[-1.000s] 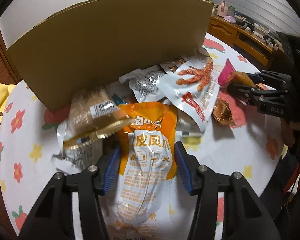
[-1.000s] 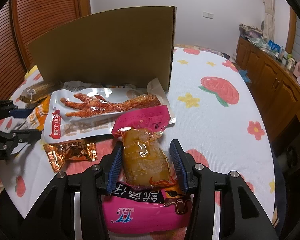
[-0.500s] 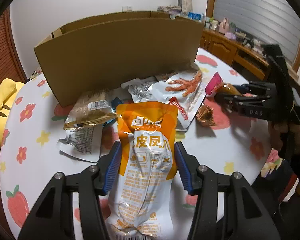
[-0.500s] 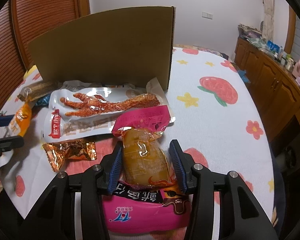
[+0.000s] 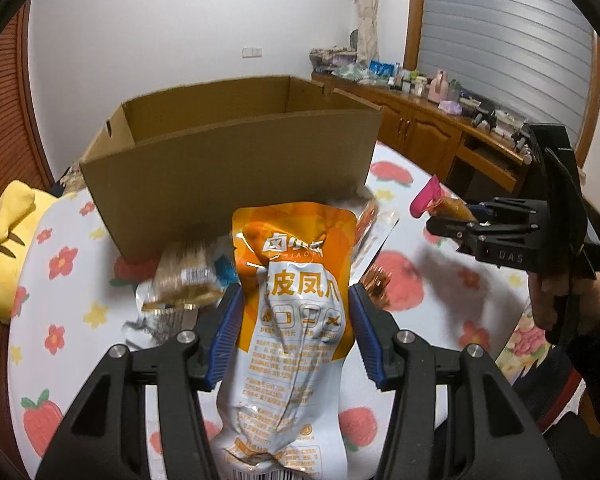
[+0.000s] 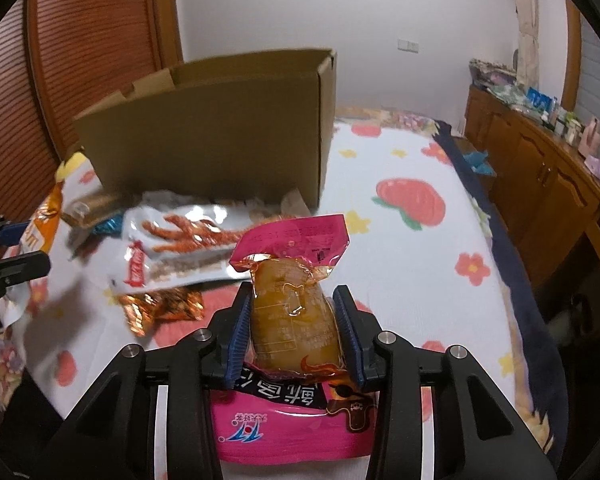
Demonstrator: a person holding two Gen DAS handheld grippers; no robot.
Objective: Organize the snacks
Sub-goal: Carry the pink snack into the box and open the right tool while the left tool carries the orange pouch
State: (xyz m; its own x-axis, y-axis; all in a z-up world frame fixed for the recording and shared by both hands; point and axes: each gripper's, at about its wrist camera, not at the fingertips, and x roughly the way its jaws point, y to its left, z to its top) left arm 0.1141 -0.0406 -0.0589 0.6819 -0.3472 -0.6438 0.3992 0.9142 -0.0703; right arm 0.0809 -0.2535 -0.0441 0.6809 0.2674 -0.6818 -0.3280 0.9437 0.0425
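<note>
My left gripper (image 5: pixel 296 300) is shut on an orange-and-white snack pouch (image 5: pixel 296 264) and holds it upright above the table. Behind it stands an open cardboard box (image 5: pixel 228 160). My right gripper (image 6: pixel 294 300) grips a pink-edged clear pack (image 6: pixel 292 320) with a yellow-brown piece inside. Its jaws are closing, and the pads press the pack's sides. The left wrist view shows the right gripper (image 5: pixel 452 220) at the right with the pink pack (image 5: pixel 428 196). The left gripper (image 6: pixel 12 250) shows at the left edge of the right wrist view.
On the flowered tablecloth (image 6: pixel 400 280), in front of the box, lie a white chicken-feet pack (image 6: pixel 180 240), a gold-orange wrapper (image 6: pixel 160 308) and a brown pack (image 5: pixel 184 276). A yellow plush (image 5: pixel 8 248) sits at the left. A wooden sideboard (image 5: pixel 440 132) runs along the right.
Both grippers have risen with their packs, and both packs are now off the table. The left wrist view now looks over the box's front wall into its inside.
</note>
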